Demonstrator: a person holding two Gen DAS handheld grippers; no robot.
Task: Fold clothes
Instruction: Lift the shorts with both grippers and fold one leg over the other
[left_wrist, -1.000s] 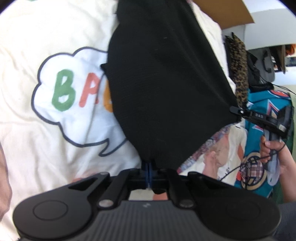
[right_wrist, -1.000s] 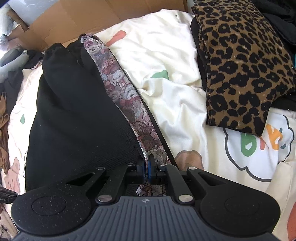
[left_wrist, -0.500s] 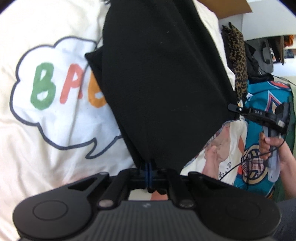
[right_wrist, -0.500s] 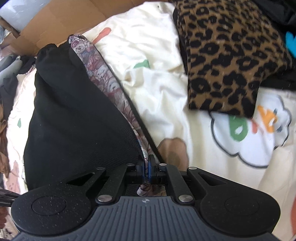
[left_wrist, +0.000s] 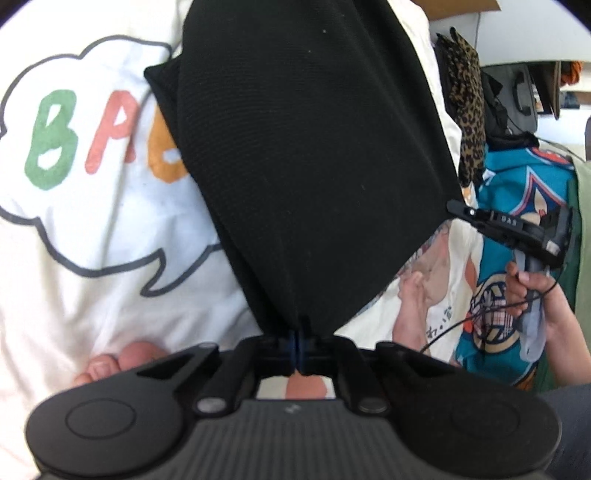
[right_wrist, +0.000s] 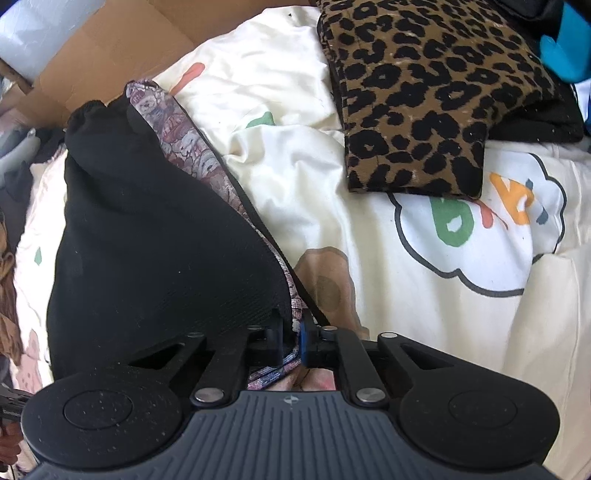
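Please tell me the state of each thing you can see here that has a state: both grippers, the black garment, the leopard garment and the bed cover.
left gripper: shut on the black garment.
right gripper: shut on the black garment's patterned edge.
black garment: held at two corners, doubled over, its far end on the bed cover.
leopard-print garment: folded, lying flat.
bed cover: spread out, wrinkled.

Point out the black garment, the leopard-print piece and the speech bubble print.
black garment (left_wrist: 314, 155): left wrist view, middle of its panel.
leopard-print piece (right_wrist: 424, 96): right wrist view, folded top face.
speech bubble print (left_wrist: 74, 177): left wrist view, white inside.
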